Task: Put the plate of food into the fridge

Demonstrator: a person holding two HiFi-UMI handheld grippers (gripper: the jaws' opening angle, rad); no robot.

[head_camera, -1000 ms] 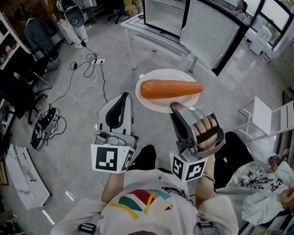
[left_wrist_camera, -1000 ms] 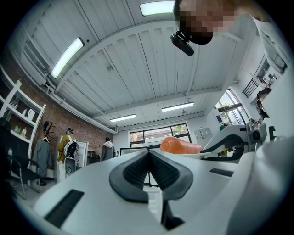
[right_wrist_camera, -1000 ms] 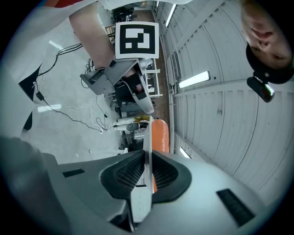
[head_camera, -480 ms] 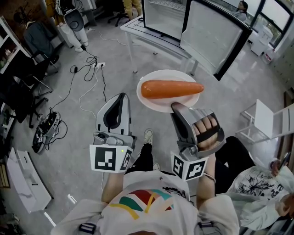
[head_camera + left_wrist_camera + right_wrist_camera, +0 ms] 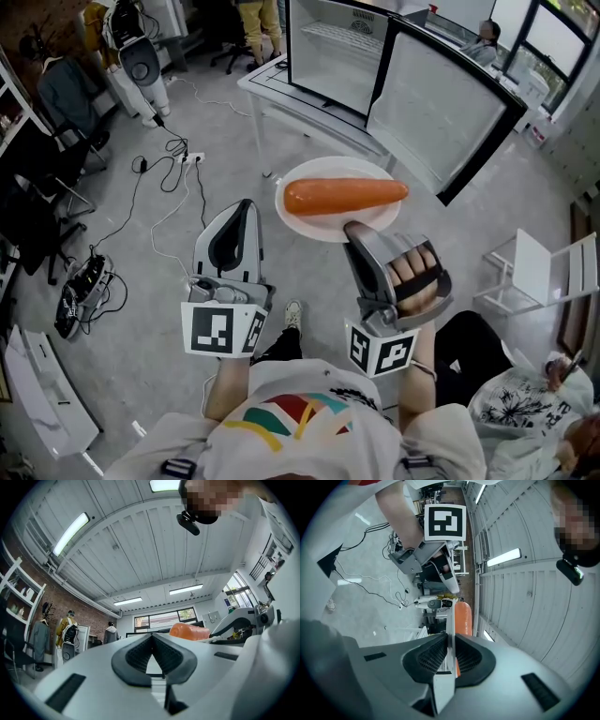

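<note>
Plate [image 5: 292, 214], white, bearing one carrot [image 5: 345, 195]: rim clamped in right tool [image 5: 354, 231], aloft over the floor, short of the open fridge [image 5: 334, 49] on the tabletop [image 5: 279, 77]. Left tool [image 5: 246, 204]: jaws together, empty. Step, as judged: carry. Next: keep plate level, slide onto a shelf.

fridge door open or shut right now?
Open. In the head view the door swings out to the right of the fridge, leaving its white interior exposed.

A tangle of cables [image 5: 82, 286] lies on the grey floor [image 5: 122, 375], a white chair [image 5: 536, 267] well apart.
</note>
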